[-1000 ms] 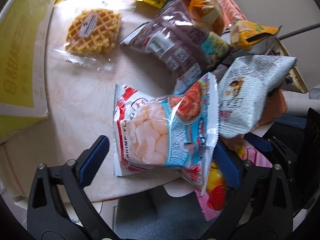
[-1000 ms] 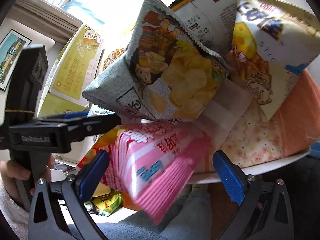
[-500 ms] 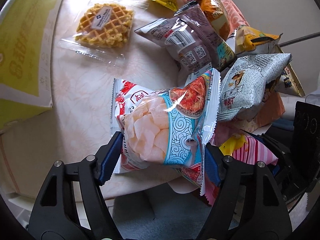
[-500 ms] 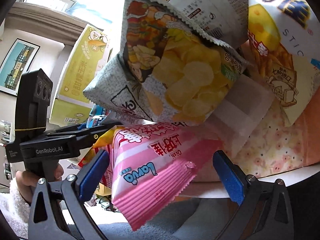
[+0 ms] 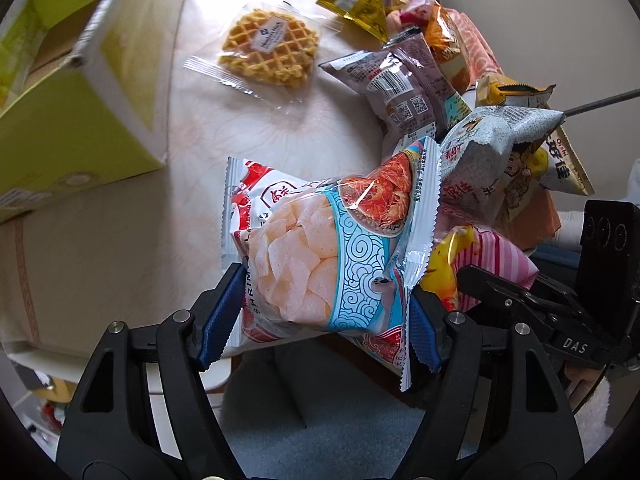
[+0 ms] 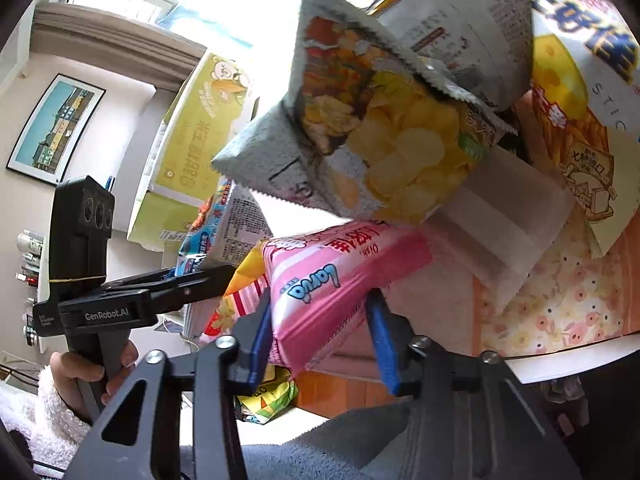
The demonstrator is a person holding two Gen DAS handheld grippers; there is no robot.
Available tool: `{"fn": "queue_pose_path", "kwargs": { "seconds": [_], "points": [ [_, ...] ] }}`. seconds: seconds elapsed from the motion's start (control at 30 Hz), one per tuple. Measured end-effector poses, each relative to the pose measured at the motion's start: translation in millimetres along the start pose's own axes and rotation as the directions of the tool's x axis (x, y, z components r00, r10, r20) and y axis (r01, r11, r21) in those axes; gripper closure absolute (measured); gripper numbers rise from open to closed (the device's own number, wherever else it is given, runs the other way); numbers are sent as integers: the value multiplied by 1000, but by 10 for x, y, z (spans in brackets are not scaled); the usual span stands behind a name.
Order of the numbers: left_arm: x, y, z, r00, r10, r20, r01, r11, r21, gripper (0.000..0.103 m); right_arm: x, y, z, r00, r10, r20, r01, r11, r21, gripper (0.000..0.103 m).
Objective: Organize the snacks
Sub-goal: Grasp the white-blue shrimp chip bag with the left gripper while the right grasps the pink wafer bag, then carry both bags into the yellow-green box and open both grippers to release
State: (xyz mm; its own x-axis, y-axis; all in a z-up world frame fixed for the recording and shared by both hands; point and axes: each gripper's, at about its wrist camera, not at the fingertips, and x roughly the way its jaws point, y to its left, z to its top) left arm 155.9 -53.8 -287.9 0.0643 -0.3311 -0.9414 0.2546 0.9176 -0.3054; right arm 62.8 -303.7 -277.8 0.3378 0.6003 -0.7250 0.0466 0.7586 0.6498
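My left gripper (image 5: 320,320) is shut on a shrimp cracker bag (image 5: 320,240), held slightly above the pale round table (image 5: 140,220) near its front edge. In the right wrist view, a hand (image 6: 80,368) holds that left gripper (image 6: 192,280) at the left. My right gripper (image 6: 318,308) has a pink striped snack bag (image 6: 332,280) between its blue pads. Its jaws are closing and both pads touch the bag. The pink bag (image 5: 492,264) sticks out over the table edge, under a grey potato chip bag (image 6: 380,140).
A wrapped waffle (image 5: 268,52), a purple bag (image 5: 400,84), a gold packet (image 5: 360,4) and a yellow cheese stick bag (image 6: 580,80) lie on the table. A yellow-green cardboard box (image 5: 80,120) stands at the left. A floral cloth (image 6: 560,300) lies under the right-hand pile.
My left jaws closed on the shrimp cracker bag and lifted it a little. My right jaws went from wide open to pinching the pink bag's end.
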Motion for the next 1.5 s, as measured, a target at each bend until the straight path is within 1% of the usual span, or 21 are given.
{"fn": "queue_pose_path", "kwargs": {
  "seconds": [0.03, 0.17, 0.23, 0.27, 0.43, 0.53, 0.57, 0.67, 0.8, 0.87, 0.93, 1.03, 1.13, 1.23, 1.3, 1.37, 1.5],
  "points": [
    [-44, 16, -20, 1000, -1, 9, 1, 1000, -6, 32, 14, 40, 9, 1000, -4, 1, 4, 1000, -4, 67],
    [-263, 55, -126, 999, 13, 51, -11, 1000, -28, 32, 37, 182, -67, 1000, -2, -1, 2, 1000, -29, 70],
    [-371, 74, -170, 997, 22, 77, -18, 999, -40, 32, 20, 262, -78, 1000, 18, 1, -18, 999, -42, 72],
    [-415, 69, -162, 996, 24, 91, -20, 999, -49, 32, 18, 305, -77, 1000, 24, 2, -24, 999, -48, 75],
    [-668, 182, -229, 987, 42, 154, -26, 994, -107, 32, 72, 542, -54, 998, 55, -7, -56, 994, -93, 76],
    [-851, 285, -290, 980, 38, 194, -9, 989, -151, 32, 74, 679, -17, 995, 100, -3, -100, 989, -105, 76],
    [-922, 300, -299, 976, 39, 213, -5, 987, -161, 32, 111, 758, 23, 994, 113, -1, -113, 987, -113, 76],
    [-1174, 349, -341, 959, 70, 274, -19, 983, -184, 32, 45, 886, 105, 991, 136, 9, -133, 979, -154, 76],
    [-1488, 449, -317, 932, 112, 344, -34, 974, -225, 32, -54, 1153, 262, 984, 177, 17, -169, 964, -207, 76],
    [-1640, 514, -279, 917, 134, 377, -40, 968, -246, 32, -74, 1304, 411, 982, 188, 18, -178, 953, -246, 76],
    [-1798, 601, -213, 900, 154, 408, -46, 964, -263, 32, -69, 1461, 558, 980, 196, 21, -181, 939, -291, 76],
    [-1991, 759, -69, 879, 193, 436, -71, 957, -282, 32, -56, 1651, 762, 979, 201, 25, -180, 919, -350, 76],
    [-2134, 973, 99, 869, 217, 445, -91, 953, -288, 32, 28, 1862, 958, 978, 205, 28, -178, 902, -394, 76],
    [-2205, 1209, 305, 866, 228, 445, -105, 953, -284, 32, 194, 2066, 1144, 976, 214, 27, -184, 891, -415, 76],
    [-2214, 1387, 482, 868, 227, 442, -108, 954, -278, 32, 287, 2177, 1234, 976, 214, 29, -182, 889, -420, 76],
    [-2191, 1588, 680, 876, 222, 428, -110, 956, -271, 32, 403, 2294, 1324, 977, 209, 39, -174, 890, -421, 76],
    [-2103, 1908, 1067, 895, 196, 402, -102, 965, -242, 32, 652, 2455, 1520, 979, 195, 52, -160, 906, -391, 76]
  ]
}}
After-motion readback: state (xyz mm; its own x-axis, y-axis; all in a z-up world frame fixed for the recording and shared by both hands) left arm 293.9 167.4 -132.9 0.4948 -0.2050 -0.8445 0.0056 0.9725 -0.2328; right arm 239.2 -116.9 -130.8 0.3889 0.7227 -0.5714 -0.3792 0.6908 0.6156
